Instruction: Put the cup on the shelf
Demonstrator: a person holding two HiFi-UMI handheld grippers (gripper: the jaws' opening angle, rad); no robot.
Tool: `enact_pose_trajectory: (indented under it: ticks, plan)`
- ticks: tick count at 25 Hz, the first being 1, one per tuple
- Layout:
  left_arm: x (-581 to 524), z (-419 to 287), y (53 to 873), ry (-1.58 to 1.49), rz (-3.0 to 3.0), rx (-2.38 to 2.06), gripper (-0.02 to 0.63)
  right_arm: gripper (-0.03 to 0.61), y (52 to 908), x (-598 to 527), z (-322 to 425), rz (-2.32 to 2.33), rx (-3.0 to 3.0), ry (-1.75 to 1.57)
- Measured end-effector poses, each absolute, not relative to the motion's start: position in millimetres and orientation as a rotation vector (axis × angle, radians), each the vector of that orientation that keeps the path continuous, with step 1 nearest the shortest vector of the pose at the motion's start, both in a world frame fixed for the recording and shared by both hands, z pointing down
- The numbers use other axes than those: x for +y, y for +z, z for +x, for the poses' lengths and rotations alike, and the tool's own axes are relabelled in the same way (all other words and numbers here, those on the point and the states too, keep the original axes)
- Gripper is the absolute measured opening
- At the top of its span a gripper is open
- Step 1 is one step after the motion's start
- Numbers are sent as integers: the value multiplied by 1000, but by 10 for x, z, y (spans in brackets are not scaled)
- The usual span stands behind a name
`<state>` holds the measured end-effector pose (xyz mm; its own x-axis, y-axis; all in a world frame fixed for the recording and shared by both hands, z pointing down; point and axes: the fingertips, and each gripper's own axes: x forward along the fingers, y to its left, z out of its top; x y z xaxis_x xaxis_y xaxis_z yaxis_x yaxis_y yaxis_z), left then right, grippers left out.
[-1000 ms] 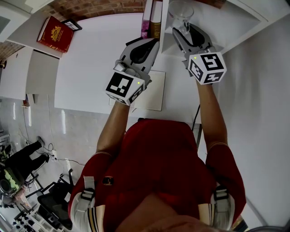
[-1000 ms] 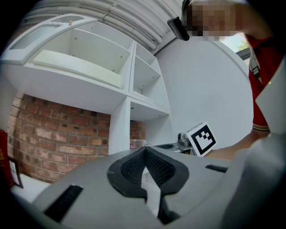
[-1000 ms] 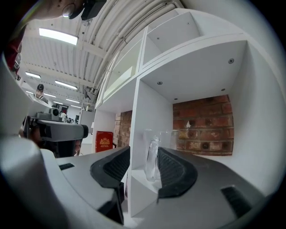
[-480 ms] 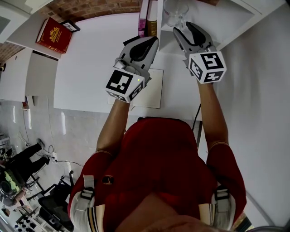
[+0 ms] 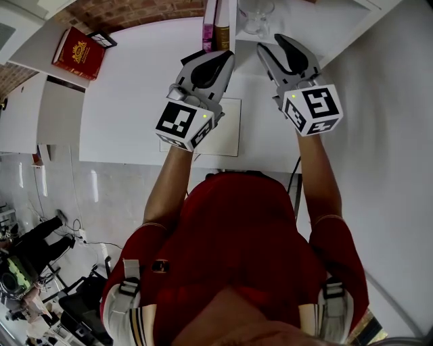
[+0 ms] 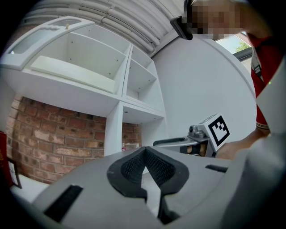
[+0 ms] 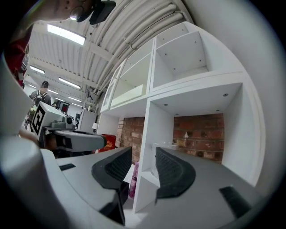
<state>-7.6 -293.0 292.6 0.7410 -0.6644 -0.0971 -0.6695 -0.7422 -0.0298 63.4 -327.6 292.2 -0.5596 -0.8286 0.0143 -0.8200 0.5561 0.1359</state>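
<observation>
The clear glass cup (image 5: 256, 15) stands upright on the white shelf (image 5: 325, 23), in the lowest compartment. It also shows in the left gripper view as the cup (image 6: 129, 146), and in the right gripper view as the cup (image 7: 157, 156), partly behind a pad. My right gripper (image 5: 273, 46) is just in front of the cup, apart from it. Its jaws have just been closing a little but still stand open, with nothing between them (image 7: 143, 166). My left gripper (image 5: 226, 61) hovers beside the shelf's left wall, shut and empty (image 6: 145, 154).
Upright books (image 5: 216, 23) lean against the shelf's left wall. A white sheet (image 5: 220, 132) lies on the white table under the left gripper. A red book (image 5: 81, 48) and a small frame (image 5: 103, 39) lie far left. Brick wall (image 7: 196, 129) backs the shelf.
My right gripper has drawn back from the cup toward the person, leaving the cup standing on the shelf. The left gripper has hardly moved.
</observation>
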Motion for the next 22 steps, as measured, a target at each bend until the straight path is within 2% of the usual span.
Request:
enact_pose_trajectory:
  ticks: [12, 22]
  plan:
    - [-2640, -112, 2873, 160, -2875, 1078, 6, 34, 2761, -2700, 524, 1453, -2738, -237]
    - [-2424, -88, 2836, 155, -2878, 1031, 5, -2, 2721, -2448, 486, 1476, -2759, -252]
